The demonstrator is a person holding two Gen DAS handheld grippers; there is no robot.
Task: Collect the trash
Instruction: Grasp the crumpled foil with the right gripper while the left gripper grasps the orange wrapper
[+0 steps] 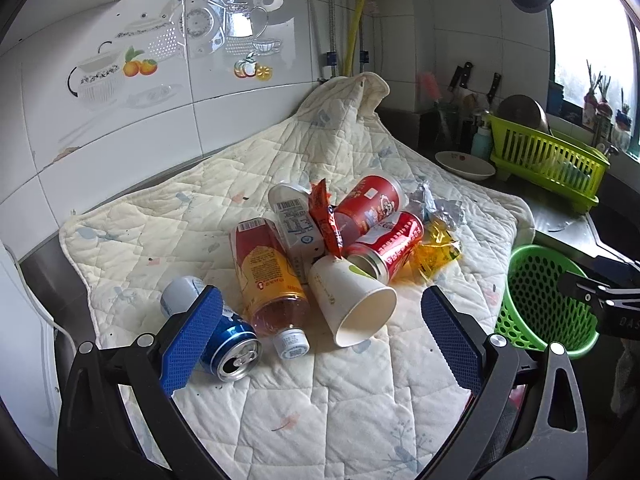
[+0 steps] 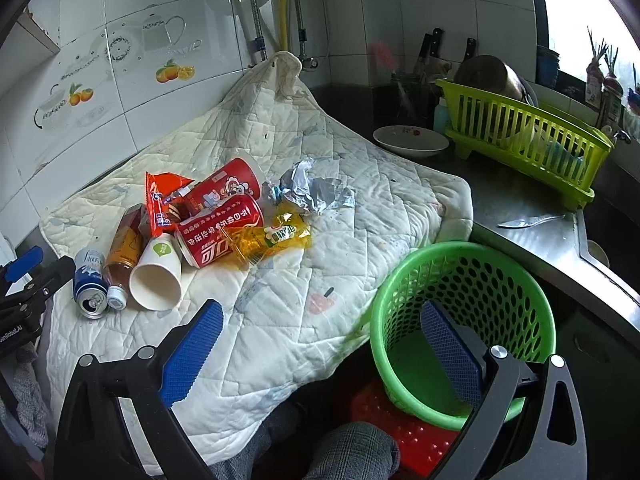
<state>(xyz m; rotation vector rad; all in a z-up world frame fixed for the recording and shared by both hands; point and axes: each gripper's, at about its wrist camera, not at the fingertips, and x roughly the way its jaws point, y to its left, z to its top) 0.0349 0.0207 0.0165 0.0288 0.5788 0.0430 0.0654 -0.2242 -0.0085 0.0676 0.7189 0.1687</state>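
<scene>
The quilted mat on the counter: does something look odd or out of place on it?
Yes. The quilted mat covers a kitchen counter and holds a heap of trash: a paper cup, red can and blue can all lie tipped over. The green basket looks empty.

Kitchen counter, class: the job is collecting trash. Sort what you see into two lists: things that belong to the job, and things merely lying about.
Belongs to the job:
blue can
plastic bottle
paper cup
red cola can
yellow wrapper
crumpled foil
green wastebasket

Lying about:
quilted cloth
white bowl
dish rack
knives
</scene>
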